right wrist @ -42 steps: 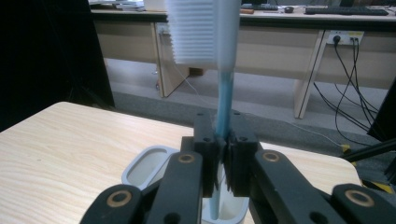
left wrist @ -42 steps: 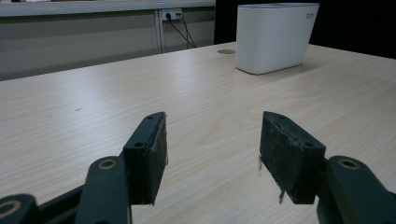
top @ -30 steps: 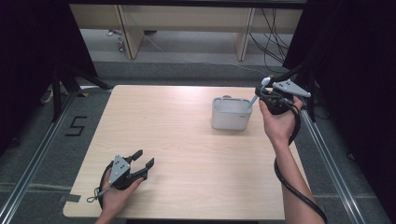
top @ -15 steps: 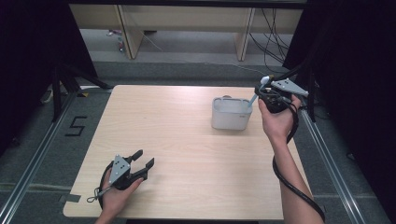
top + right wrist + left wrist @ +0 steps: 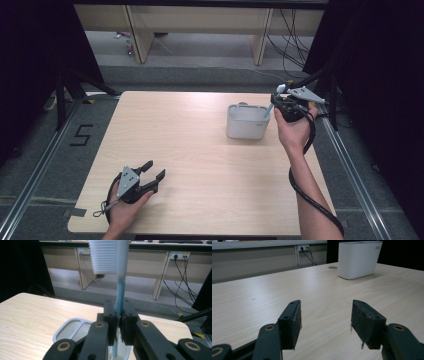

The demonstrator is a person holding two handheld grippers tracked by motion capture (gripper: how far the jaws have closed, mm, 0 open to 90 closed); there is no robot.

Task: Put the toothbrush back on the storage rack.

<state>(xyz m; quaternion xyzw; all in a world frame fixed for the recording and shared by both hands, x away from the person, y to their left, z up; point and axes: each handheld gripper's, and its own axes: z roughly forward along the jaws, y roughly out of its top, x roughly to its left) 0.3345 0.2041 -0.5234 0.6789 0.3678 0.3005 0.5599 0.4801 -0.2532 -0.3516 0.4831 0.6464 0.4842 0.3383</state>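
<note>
High view: one toothbrush held over one white holder

One table (image 5: 200, 150), one white holder (image 5: 245, 121), one toothbrush (image 5: 272, 102), two grippers. The holder stands toward the table's 2 o'clock side. The right gripper (image 5: 284, 107) sits just past the holder's 3 o'clock edge, jaws pinched tight on the toothbrush's blue handle. In the right gripper view the toothbrush (image 5: 119, 290) has its long axis upright, white bristle head at 12 o'clock, handle tail running down toward the holder's (image 5: 70, 328) grey-rimmed opening below. The left gripper (image 5: 150, 177) rests at the table's 7 o'clock corner, jaws spread wide and holding nothing, aimed toward 2 o'clock at the holder (image 5: 359, 258). Compared with a second ago, the right gripper has shifted only slightly beside the holder; the left gripper has not moved.
</note>
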